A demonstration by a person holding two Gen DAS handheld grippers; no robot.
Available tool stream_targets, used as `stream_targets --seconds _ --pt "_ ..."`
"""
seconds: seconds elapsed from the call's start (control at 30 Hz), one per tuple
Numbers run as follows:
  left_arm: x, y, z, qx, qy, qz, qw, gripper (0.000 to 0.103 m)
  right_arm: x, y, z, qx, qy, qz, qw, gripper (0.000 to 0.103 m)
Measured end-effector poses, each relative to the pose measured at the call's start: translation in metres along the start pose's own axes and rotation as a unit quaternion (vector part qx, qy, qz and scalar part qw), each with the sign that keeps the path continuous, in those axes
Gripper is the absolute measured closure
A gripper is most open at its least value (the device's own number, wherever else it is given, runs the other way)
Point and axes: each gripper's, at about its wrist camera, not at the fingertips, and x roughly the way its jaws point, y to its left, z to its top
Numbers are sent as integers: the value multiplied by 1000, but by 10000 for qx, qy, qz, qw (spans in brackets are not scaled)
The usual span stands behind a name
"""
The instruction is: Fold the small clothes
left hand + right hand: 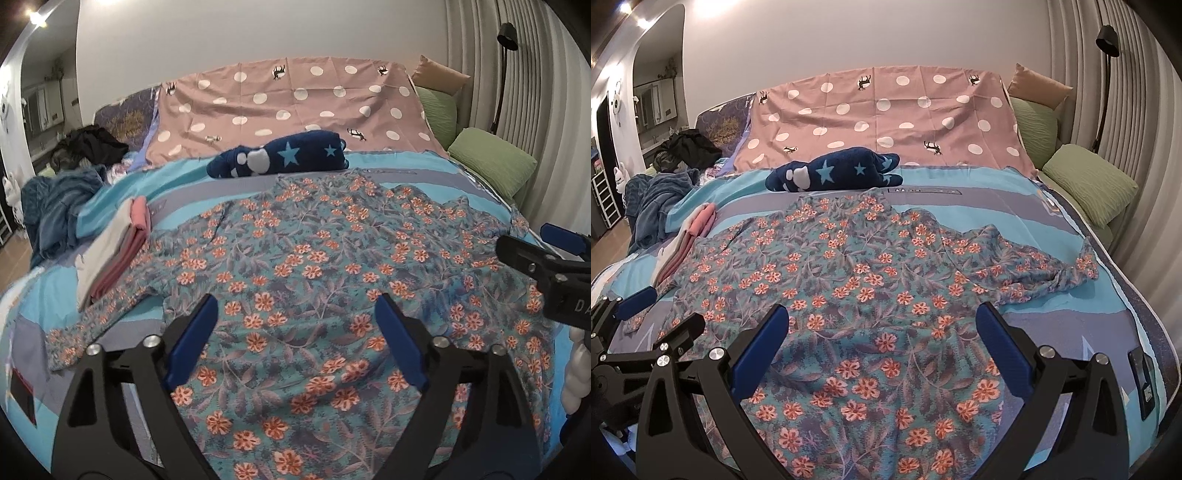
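Folding the flowery shirt (314, 266) spread flat on the bed (110, 199) goes best if the left tool (295, 332) and right tool (882, 332), both wide open and empty, each pinch one bottom corner together.

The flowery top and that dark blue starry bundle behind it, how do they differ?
The flowery top is spread open and flat, sleeves out to both sides; the starry bundle is bunched into a compact lump. The top is teal with orange blossoms; the bundle is navy with pale stars and white blotches. The top covers far more of the bedspread. Both are soft fabric lying on it.
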Motion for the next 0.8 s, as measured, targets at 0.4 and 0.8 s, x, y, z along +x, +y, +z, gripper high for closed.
stream_targets --seconds 0.4,0.8 --pt "33 166 -35 -2519 622 13 9658 61 13 0 0 74 188 -66 9998 1" --pt "39 374 -150 -5635 682 914 8182 57 34 -12 12 313 350 -199 9987 1"
